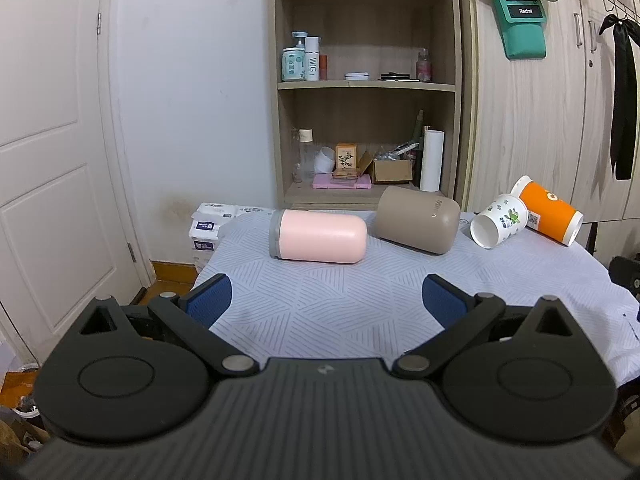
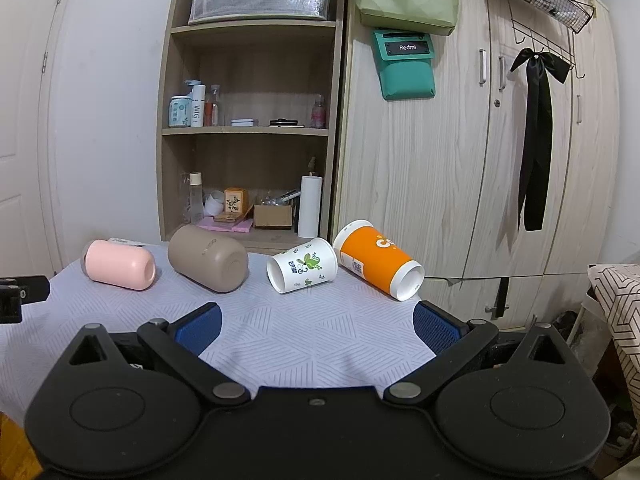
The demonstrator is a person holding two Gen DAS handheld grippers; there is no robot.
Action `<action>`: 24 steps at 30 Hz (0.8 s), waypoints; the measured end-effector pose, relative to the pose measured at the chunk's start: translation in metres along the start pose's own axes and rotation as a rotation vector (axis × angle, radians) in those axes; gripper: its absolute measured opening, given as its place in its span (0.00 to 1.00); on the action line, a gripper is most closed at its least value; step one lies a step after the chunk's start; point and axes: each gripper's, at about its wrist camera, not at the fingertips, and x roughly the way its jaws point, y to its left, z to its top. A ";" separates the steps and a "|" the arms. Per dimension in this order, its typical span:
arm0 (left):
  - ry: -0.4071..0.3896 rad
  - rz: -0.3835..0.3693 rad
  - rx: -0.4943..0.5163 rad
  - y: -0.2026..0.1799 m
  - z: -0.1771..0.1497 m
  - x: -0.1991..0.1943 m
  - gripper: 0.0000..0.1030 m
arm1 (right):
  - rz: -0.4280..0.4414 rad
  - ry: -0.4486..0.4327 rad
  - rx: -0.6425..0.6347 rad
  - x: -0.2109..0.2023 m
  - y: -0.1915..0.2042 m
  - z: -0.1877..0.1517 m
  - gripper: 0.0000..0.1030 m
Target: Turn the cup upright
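Four cups, all lying on their sides in a row along the far half of the bench, which has a pale patterned cloth over it. Left to right: pink cup, grey band at its mouth, mouth pointing left; taupe cup, small embossed logo on the wall, not readable; white paper cup with green leaf print, open mouth facing the cameras; orange paper cup, white lettering starting with "C", rest cut off, plus a QR label near its base. White and orange cups sit just beside each other, possibly touching; pink and taupe are apart.

Left gripper: blue pads spread wide, nothing between them, low over the near bench, facing the pink cup. Right gripper: likewise spread wide and empty, facing the white cup.

Behind the bench: open shelf unit with a white bottle reading "WIG", other bottles, boxes, a white roll. Teal pouch on the wardrobe labelled "Redmi". Black ribbon bow hanging on the wardrobe door.
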 end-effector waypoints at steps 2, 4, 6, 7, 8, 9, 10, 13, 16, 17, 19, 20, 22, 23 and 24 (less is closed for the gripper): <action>0.000 -0.002 0.002 0.000 -0.001 -0.001 1.00 | -0.001 0.000 0.001 0.000 0.000 0.000 1.00; 0.001 -0.002 0.003 0.000 -0.002 -0.001 1.00 | 0.000 0.000 0.000 0.000 0.000 0.000 1.00; 0.001 -0.002 0.004 -0.001 -0.001 -0.001 1.00 | -0.001 0.000 0.000 0.000 0.000 0.000 1.00; 0.002 -0.002 0.004 -0.001 -0.001 -0.001 1.00 | 0.000 0.000 0.000 0.000 -0.001 0.000 1.00; 0.002 -0.002 0.004 -0.001 -0.001 -0.001 1.00 | -0.002 0.001 0.000 0.000 0.000 0.000 1.00; 0.002 -0.001 0.004 -0.001 -0.001 -0.001 1.00 | -0.002 0.002 -0.001 0.000 -0.001 0.000 1.00; 0.002 -0.002 0.004 -0.001 -0.002 -0.001 1.00 | -0.004 0.004 -0.001 0.000 -0.001 -0.001 1.00; 0.004 -0.003 0.004 -0.002 -0.001 -0.001 1.00 | -0.013 0.010 -0.009 0.001 -0.001 -0.001 1.00; 0.010 -0.003 0.005 -0.001 -0.002 0.000 1.00 | -0.016 0.018 -0.012 0.002 -0.002 -0.002 1.00; 0.012 -0.003 0.005 -0.003 -0.003 -0.001 1.00 | -0.017 0.021 -0.011 0.002 -0.002 -0.003 1.00; 0.020 -0.009 0.004 -0.002 -0.002 0.000 1.00 | -0.020 0.026 -0.011 0.003 -0.003 -0.003 1.00; 0.023 -0.013 0.003 -0.002 -0.002 0.000 1.00 | -0.020 0.028 -0.011 0.004 -0.003 -0.003 1.00; 0.033 -0.027 -0.001 -0.001 -0.001 0.001 1.00 | -0.018 0.032 -0.008 0.006 -0.003 -0.002 1.00; 0.039 -0.037 -0.004 -0.001 -0.001 0.002 1.00 | -0.014 0.035 -0.007 0.008 -0.004 -0.003 1.00; 0.045 -0.046 -0.006 -0.001 0.000 0.004 1.00 | -0.011 0.042 -0.006 0.011 -0.004 -0.003 1.00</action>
